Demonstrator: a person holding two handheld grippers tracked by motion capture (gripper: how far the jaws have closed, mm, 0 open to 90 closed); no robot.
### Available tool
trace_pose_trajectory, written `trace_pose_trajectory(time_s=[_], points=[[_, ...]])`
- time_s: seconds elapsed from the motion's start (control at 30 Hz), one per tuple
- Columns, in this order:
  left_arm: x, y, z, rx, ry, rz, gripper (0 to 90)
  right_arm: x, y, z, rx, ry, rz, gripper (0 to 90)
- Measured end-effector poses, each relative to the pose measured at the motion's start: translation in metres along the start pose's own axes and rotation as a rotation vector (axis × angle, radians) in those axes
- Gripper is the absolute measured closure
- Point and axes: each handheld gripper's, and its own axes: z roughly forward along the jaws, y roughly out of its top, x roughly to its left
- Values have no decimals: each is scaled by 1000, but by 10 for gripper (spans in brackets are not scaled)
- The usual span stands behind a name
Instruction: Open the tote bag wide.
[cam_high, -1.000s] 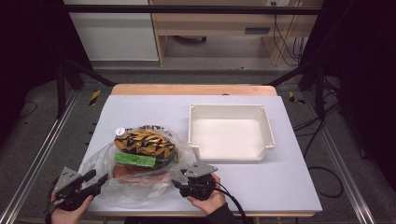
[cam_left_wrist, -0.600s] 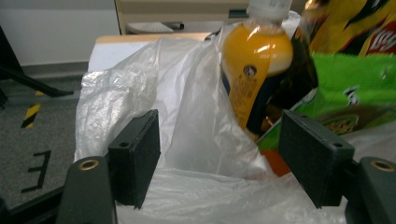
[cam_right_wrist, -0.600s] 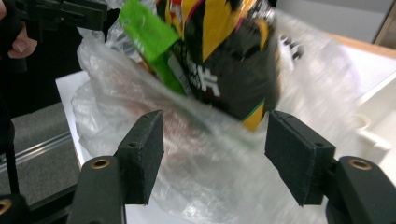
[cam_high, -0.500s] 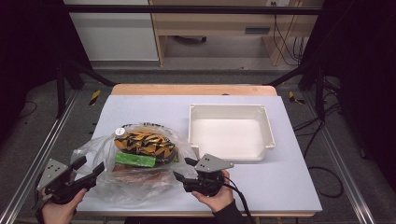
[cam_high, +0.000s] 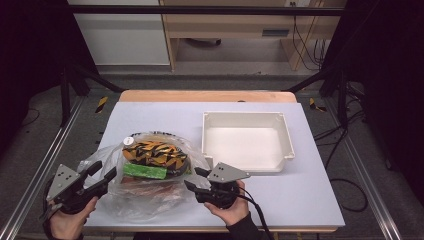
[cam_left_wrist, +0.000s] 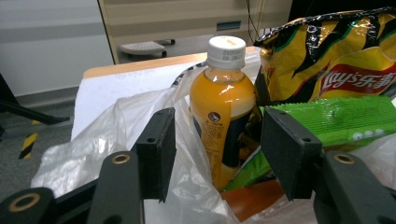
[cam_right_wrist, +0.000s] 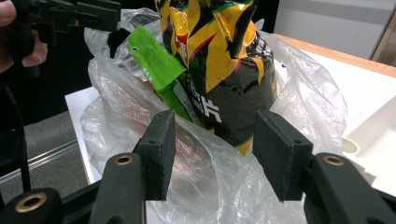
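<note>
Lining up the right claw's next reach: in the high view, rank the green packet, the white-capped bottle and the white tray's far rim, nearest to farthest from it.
From the right claw:
1. Green packet, just to its left, inside the bag.
2. Bottle, farther left and back.
3. Tray's far rim, back and to the right.

Cut off at the upper right edge of the left gripper view: the yellow chip bag (cam_left_wrist: 336, 51). Half veiled by the clear plastic bag (cam_left_wrist: 116, 135) at centre: the juice bottle (cam_left_wrist: 223, 102), label print too small to read. Low centre, under film and green packet (cam_left_wrist: 327, 116): an orange-brown pack (cam_left_wrist: 247, 198), kind not readable. Cropped at the lower right of the right gripper view: the white tray (cam_right_wrist: 373, 130).
</note>
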Motion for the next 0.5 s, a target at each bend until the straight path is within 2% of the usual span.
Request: trace_pose_trajectory(time_s=[0.1, 0.17, 0.3, 0.37, 0.5], points=[[2, 0, 4, 18, -13, -21, 473, 1, 2, 1, -8, 4, 2, 495], [3, 1, 8, 29, 11, -16, 473, 3, 4, 2, -13, 7, 0, 495], [8, 0, 14, 5, 34, -38, 449, 7, 9, 4, -21, 18, -9, 505], [9, -2, 17, -6, 27, -48, 413, 11, 12, 7, -28, 29, -16, 510], [12, -9, 16, -21, 29, -56, 405, 17, 14, 14, -29, 47, -22, 515]])
